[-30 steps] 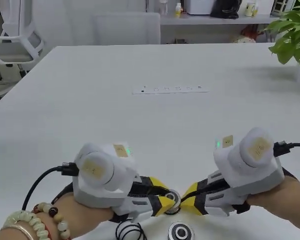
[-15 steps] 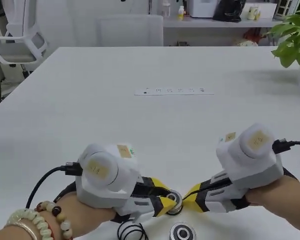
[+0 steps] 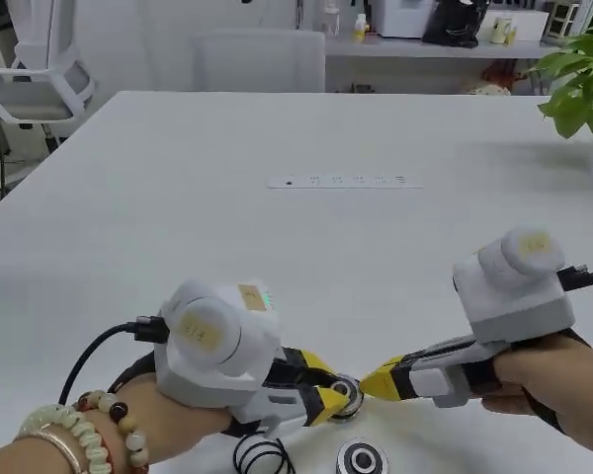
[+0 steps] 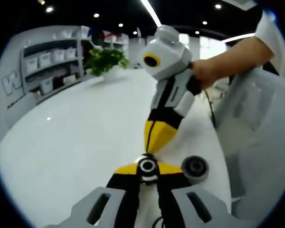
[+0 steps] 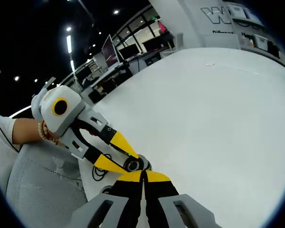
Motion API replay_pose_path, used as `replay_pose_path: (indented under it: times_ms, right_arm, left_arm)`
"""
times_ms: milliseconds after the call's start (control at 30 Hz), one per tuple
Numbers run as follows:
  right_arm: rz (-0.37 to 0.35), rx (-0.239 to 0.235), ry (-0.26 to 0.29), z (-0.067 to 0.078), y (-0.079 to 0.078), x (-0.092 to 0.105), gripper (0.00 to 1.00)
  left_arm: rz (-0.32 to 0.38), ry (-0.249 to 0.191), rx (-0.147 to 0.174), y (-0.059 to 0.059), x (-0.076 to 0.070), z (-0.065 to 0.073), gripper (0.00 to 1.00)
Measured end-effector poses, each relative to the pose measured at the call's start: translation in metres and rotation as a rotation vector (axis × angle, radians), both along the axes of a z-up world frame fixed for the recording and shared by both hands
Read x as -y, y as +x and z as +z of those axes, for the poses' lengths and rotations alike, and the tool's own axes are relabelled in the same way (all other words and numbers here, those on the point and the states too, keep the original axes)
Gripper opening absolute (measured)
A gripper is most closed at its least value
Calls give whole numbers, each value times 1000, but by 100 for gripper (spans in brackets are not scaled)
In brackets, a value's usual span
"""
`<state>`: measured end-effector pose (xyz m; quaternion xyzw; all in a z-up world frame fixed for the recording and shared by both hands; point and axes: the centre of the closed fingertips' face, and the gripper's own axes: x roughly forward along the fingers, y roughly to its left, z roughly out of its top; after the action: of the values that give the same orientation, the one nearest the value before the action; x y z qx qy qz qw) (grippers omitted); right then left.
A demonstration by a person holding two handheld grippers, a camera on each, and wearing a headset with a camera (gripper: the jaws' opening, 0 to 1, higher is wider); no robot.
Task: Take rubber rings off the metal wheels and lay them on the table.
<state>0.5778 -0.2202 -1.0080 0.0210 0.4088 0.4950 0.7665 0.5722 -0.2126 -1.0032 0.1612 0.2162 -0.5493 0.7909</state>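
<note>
My left gripper (image 3: 338, 393) is shut on a small metal wheel (image 3: 347, 391) just above the table's near edge; in the left gripper view the wheel (image 4: 147, 166) sits between its yellow tips. My right gripper (image 3: 368, 383) comes in from the right, shut, its tips against the wheel's rim. The right gripper view has those shut jaws (image 5: 142, 174) meeting the wheel (image 5: 132, 164). Whether a rubber ring is pinched is too small to tell. A second wheel (image 3: 361, 459) lies on the table below them. Loose black rubber rings (image 3: 259, 456) lie beside it.
The white table (image 3: 277, 257) stretches away with a flat power strip (image 3: 344, 181) at its middle. A green plant (image 3: 578, 74) stands at the far right, and an office chair (image 3: 40, 59) at the far left. A black cable (image 3: 89, 355) trails from my left gripper.
My right gripper has swung its body out to the right and lower, while its tips stay at the wheel. The left gripper still holds the wheel in the same place.
</note>
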Motion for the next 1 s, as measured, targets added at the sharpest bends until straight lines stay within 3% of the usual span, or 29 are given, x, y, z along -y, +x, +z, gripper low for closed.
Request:
replay_pose_path:
  times_ms: [167,500,533,567,600,667,800,1000]
  right_arm:
    - [-10,-12,2,1,-2,-2,0]
    - [4,-21,26,7,-7,-13,0]
    - [6,-21,32,8,-8,-15,0]
    - [12,-26,98,15,-10,-24,0]
    - [22,-50,96,15,-14,-24,0]
    - [50,37,33,11,-8,-21,0]
    - [22,6,57,13,-8,-20,0]
    - [-7,12,13,7,-3,-13,0]
  left_arm:
    - [-6,37,2,0,0,0,13]
    - [-5,45,6,1,-1,-1,13]
    - [-4,44,6,1,-1,-1,13]
    - [-4,43,6,1,0,-1,13]
    - [-4,44,10,2,0,-1,13]
    - [-3,46,11,2,0,0,13]
    - [-2,45,15,1,0,0,13]
    - [-3,48,16,1,1,0,14]
